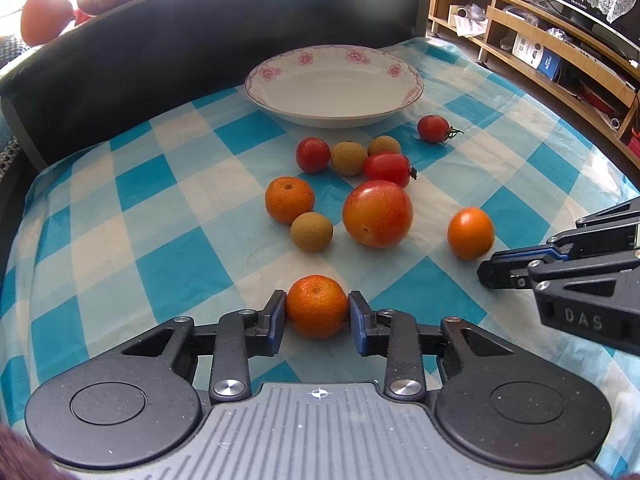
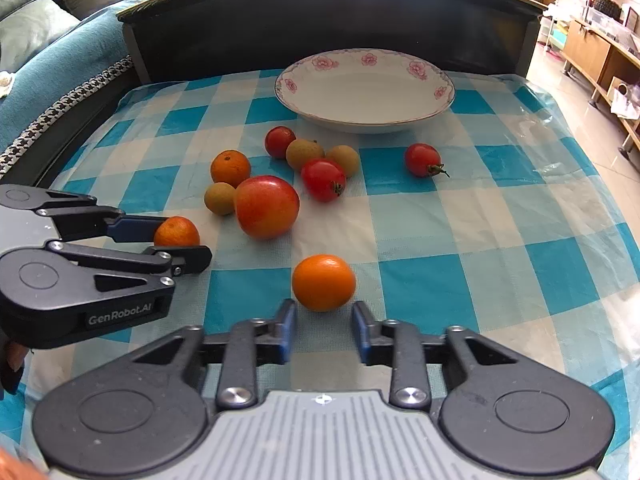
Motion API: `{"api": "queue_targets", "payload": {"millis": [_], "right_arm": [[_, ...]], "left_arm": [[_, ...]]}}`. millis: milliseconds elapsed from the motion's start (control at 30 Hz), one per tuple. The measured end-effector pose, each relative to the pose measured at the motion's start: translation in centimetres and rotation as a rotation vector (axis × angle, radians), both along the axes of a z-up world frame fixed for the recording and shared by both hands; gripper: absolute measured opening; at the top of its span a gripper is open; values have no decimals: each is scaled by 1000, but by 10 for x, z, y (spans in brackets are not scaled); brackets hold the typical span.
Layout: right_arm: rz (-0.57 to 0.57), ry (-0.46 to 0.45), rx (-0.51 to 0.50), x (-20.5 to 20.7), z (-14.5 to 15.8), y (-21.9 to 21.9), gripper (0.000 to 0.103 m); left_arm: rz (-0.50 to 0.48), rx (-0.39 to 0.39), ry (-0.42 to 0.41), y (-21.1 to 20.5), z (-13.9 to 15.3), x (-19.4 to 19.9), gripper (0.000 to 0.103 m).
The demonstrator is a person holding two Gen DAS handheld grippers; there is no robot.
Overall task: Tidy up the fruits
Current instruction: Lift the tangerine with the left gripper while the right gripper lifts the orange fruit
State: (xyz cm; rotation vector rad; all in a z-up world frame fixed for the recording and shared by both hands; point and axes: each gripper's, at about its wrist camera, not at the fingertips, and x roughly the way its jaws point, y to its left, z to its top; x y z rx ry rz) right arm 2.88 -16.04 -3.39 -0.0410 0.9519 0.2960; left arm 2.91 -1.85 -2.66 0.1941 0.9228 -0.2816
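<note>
Mandarin [image 1: 316, 306]: near counter edge, between your left tool's [image 1: 317, 314] pads, which touch both sides; stem dimple up, no long axis.
Smooth orange fruit [image 2: 323, 282]: just ahead of your right tool [image 2: 324, 322], jaws apart, holding nothing.
Bowl [image 1: 280, 68]: far side, without fruit, the likely destination.
Remaining fruit: loose on checked cloth [image 1: 160, 208].

Bright daylight from the rear. Window area top-left of left wrist view is blown out, washing over the fruit on the ledge [image 1: 46, 14]. Plastic tablecloth [image 2: 532, 184] shows sheen and glare patches on the right. Shadows soft and short. Centre sharp; strong fisheye bending and dark vignette at the corners, slight haze up top.
</note>
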Motion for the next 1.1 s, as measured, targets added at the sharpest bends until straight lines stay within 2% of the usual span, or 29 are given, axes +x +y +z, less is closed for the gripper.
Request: {"api": "queue_targets", "payload": {"millis": [33, 67, 200, 267, 367, 433, 600, 667, 800, 900, 1033, 1100], "right_arm": [[-4, 6, 8, 0, 0, -2, 14], [-9, 12, 13, 1, 0, -4, 12], [-11, 47, 57, 0, 1, -13, 15], [-16, 53, 61, -1, 3, -15, 28], [3, 6, 39, -2, 9, -12, 47], [7, -20, 32, 1, 11, -9, 52], [20, 2, -45, 12, 1, 7, 49], [22, -9, -75, 11, 0, 9, 33], [-8, 1, -39, 12, 4, 2, 32], [-16, 42, 38, 11, 4, -7, 33], [-13, 24, 2, 9, 3, -5, 47], [-10, 6, 15, 13, 5, -5, 48]], "left_arm": [[4, 0, 2, 0, 0, -1, 41], [7, 0, 3, 1, 0, -1, 41], [5, 1, 16, 0, 1, -2, 41], [-11, -14, 16, 1, 1, -2, 42], [-17, -36, 14, 5, 0, -3, 42], [-14, -55, 23, 8, 0, -3, 42], [-14, -71, 28, 11, 1, -3, 41], [-12, -69, 29, 11, 1, -3, 41], [-12, -53, 18, 10, 0, -7, 41], [-7, -46, 30, 8, 1, -8, 41], [-22, -53, 23, 8, 0, -9, 41], [-23, -60, 23, 8, 0, -9, 41]]}}
